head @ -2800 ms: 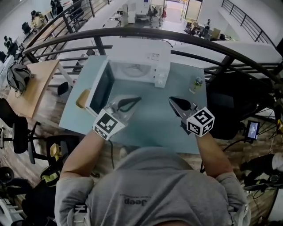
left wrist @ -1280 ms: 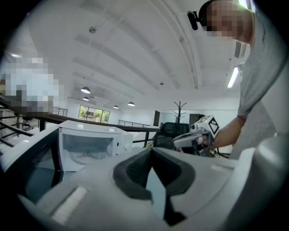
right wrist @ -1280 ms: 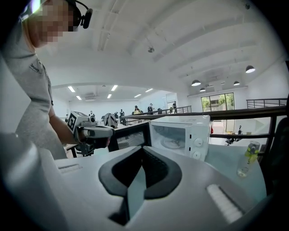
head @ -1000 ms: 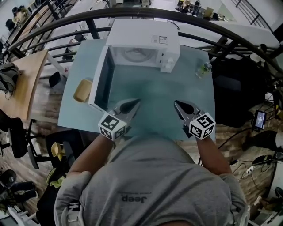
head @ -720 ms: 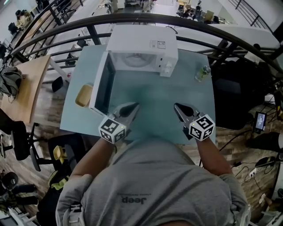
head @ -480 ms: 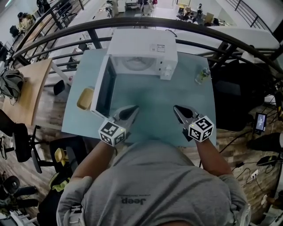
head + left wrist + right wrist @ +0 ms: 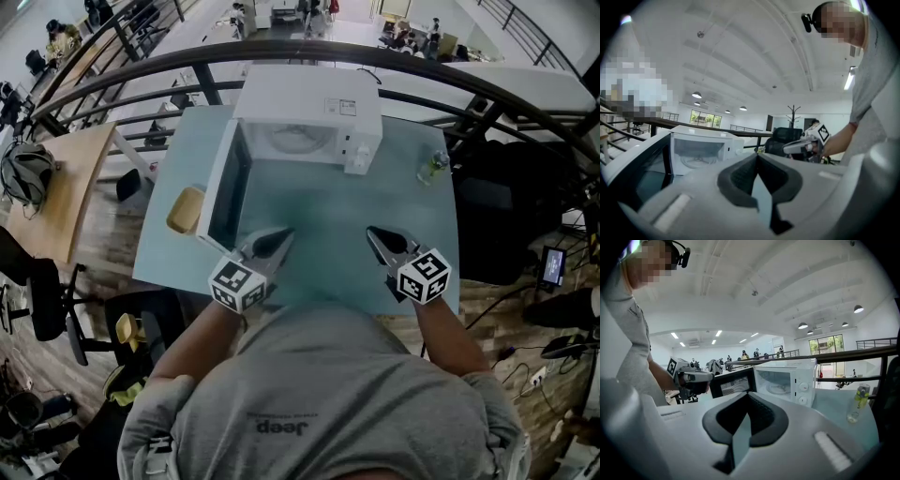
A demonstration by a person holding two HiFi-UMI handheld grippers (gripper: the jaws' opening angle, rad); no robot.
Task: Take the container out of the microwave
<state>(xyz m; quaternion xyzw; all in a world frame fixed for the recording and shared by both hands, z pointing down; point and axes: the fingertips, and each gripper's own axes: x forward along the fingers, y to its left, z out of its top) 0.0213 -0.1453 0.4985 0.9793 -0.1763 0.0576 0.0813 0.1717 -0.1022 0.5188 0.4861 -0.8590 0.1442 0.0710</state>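
The white microwave [image 7: 309, 117] stands at the back of the pale blue table [image 7: 412, 225], its door [image 7: 223, 192] swung open to the left. Only the glass turntable shows in its cavity [image 7: 699, 152]. A shallow yellow container [image 7: 186, 208] lies on the table left of the open door. My left gripper [image 7: 282, 234] hovers near the front edge, right of the door, shut and empty. My right gripper [image 7: 372, 232] hovers level with it, also shut and empty. Each shows in the other's view: the right gripper [image 7: 805, 143] and the left gripper [image 7: 692, 378].
A small plastic bottle [image 7: 431, 169] stands at the table's back right, right of the microwave [image 7: 785, 379]. A dark curved railing [image 7: 487, 94] runs behind the table. A wooden desk [image 7: 61, 187] and office chairs [image 7: 42, 291] stand below at the left.
Since 2.8 s ago both grippers have drawn back from the microwave toward the table's front edge. Over the last second they hardly move; the head view shifts slightly.
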